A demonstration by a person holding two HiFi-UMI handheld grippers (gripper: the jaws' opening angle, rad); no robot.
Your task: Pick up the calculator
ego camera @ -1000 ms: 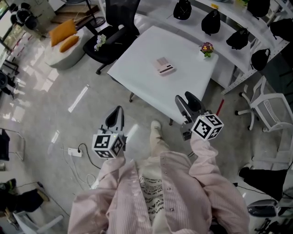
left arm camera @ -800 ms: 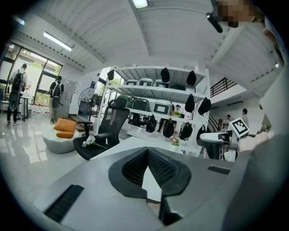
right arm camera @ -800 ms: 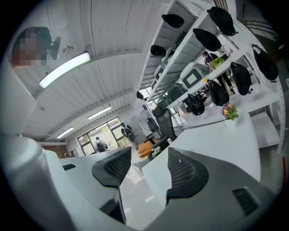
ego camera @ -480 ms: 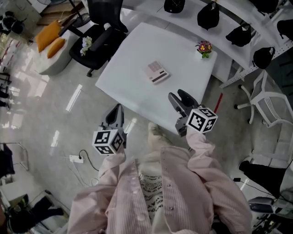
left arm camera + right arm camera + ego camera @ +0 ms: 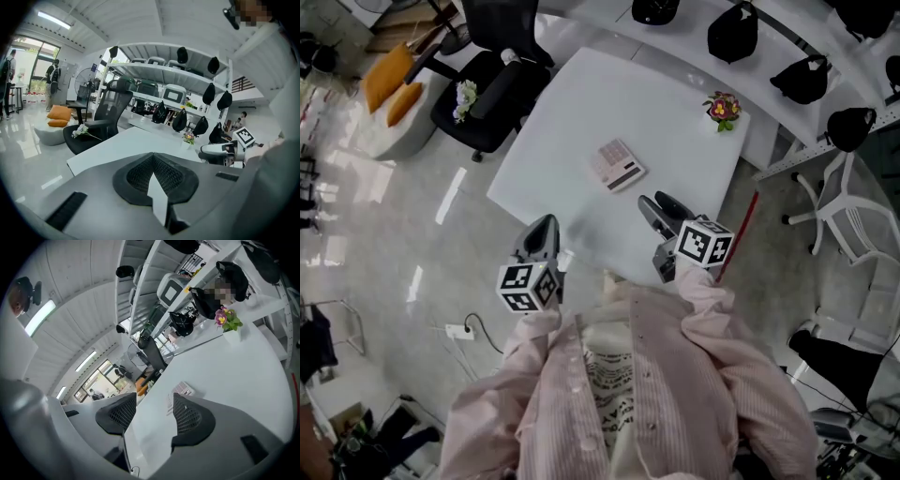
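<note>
A pink and white calculator (image 5: 616, 165) lies flat near the middle of the white table (image 5: 562, 178); the right gripper view shows the calculator (image 5: 178, 393) just past the jaws. My right gripper (image 5: 653, 208) hovers over the table's near edge, open and empty, a short way from the calculator. My left gripper (image 5: 542, 234) is held by the table's near-left edge with its jaws pressed together and nothing in them; in the left gripper view the gripper (image 5: 153, 174) looks across the tabletop.
A small pot of flowers (image 5: 724, 106) stands at the table's far right corner. A black office chair (image 5: 492, 80) with a flower sprig on its seat stands left of the table. Shelving with black bags (image 5: 731, 36) runs behind. A white chair (image 5: 853, 211) stands at right.
The person has stepped closer to the table. Both grippers have moved forward, and the right one now reaches over the table's near edge towards the calculator.
</note>
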